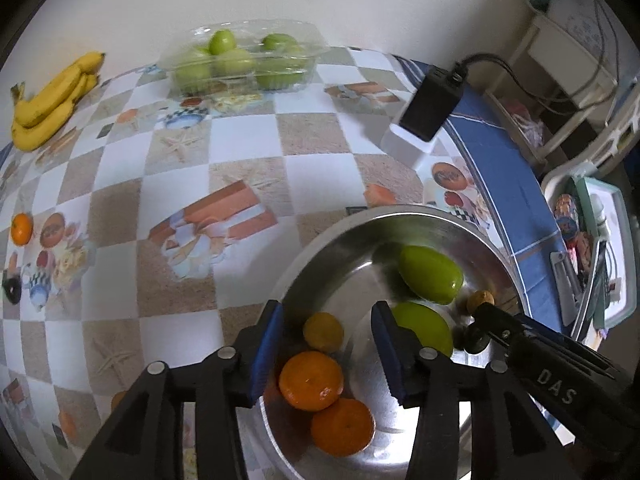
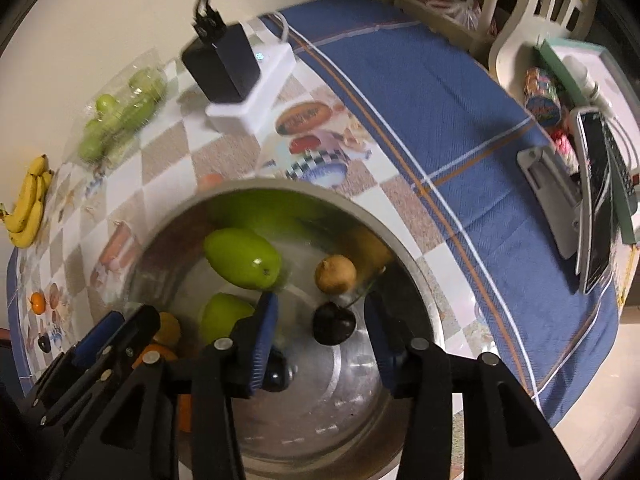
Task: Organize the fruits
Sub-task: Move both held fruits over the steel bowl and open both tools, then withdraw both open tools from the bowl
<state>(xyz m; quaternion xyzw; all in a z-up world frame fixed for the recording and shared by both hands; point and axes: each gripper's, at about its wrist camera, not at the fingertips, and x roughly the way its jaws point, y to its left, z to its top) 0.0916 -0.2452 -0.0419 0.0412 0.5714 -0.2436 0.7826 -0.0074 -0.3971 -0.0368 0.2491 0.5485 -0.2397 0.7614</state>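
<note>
Fruit sits in the steel bowl (image 2: 400, 256) beneath both grippers — jaws wide apart, gripping nothing

A table (image 1: 304, 172) under a checkered picture tablecloth carries a steel bowl (image 1: 320, 248) at 5 o'clock, bananas (image 1: 52, 100) at 10, a clear clamshell of green fruit (image 1: 244, 60) at 12, a lone orange (image 1: 21, 229) at 9, and a white-and-black box (image 1: 424, 116) at 2.

black adapter (image 2: 222, 66) on a white box (image 2: 256, 98) — checkered tablecloth (image 1: 248, 140), blue cloth (image 2: 432, 108).
</note>
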